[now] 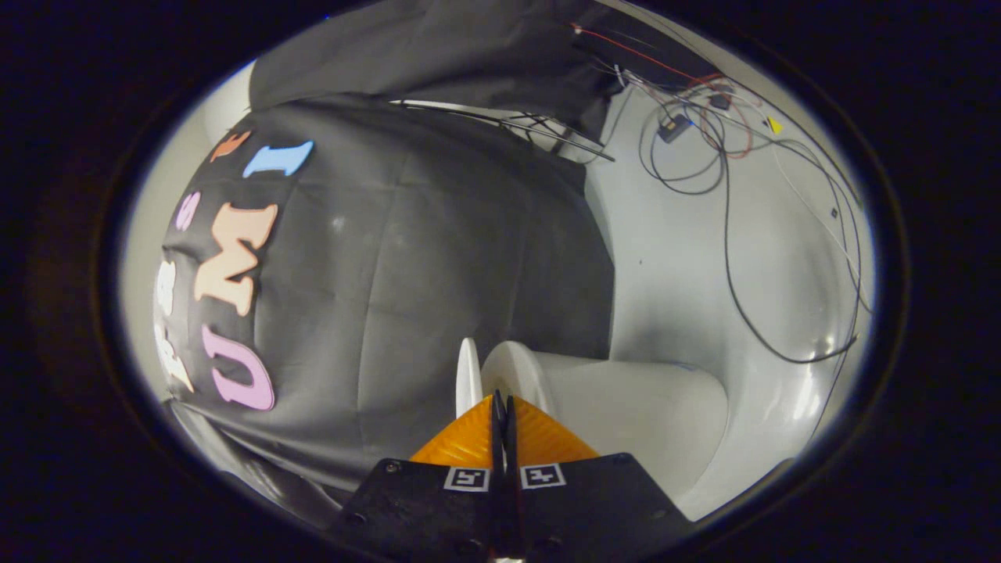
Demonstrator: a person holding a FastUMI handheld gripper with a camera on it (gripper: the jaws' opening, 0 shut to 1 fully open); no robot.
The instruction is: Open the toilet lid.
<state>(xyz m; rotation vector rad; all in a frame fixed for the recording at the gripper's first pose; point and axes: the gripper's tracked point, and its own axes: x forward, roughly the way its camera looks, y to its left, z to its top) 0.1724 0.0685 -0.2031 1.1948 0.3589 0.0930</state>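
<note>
Booth toilet, seen sideways from the hand-held tool: the gripper (503, 407) has its two fingers pressed together w/ nothing between them, tips pointing at the thin white plastic toilet lid (468, 375), which shows edge-on just ahead of the fingertips, standing apart from the rounded white toilet seat and bowl (626, 407) beside it. Lid appears already swung well clear of the seat, so the opening looks near done, tho the hinge is hidden. To finish cleanly: keep the closed tips against the lid's inner face, push slowly along its arc toward the black cloth wall (438, 274), don't jab. Loose black and red cables (727, 156) hang on the white panel beyond, well apart.
</note>
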